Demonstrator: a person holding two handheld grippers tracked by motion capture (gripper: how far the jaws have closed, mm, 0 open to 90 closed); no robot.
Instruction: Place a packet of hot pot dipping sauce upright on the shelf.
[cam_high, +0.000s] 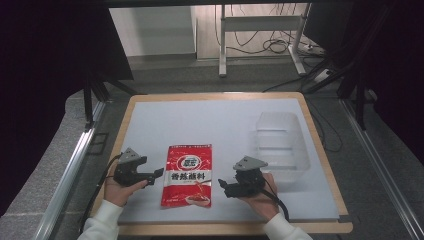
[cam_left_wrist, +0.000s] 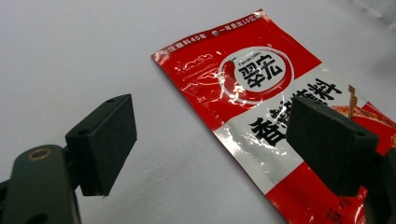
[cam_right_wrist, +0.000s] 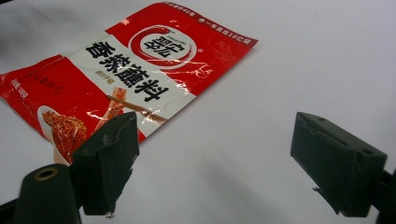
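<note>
Across the middle of the scene spreads the white surface (cam_high: 210, 120), bare enough that both hands have room to work from the near edge. Toward the far right on it stands a clear plastic bin (cam_high: 281, 142), open side up and empty as far as I can tell, which probably makes it the place where something is meant to go. Near the front, between the two hands, a red seasoning packet (cam_high: 188, 175) lies flat with its printed face up, a thin thing that offers only its edges for a pinch. Flanking it, the left claw (cam_high: 158, 173) points at the packet's left edge and the right claw (cam_high: 221, 184) at its right, each just beside it without touching. Both are wide open and hold nothing, seemingly so either side can take an edge.
</note>
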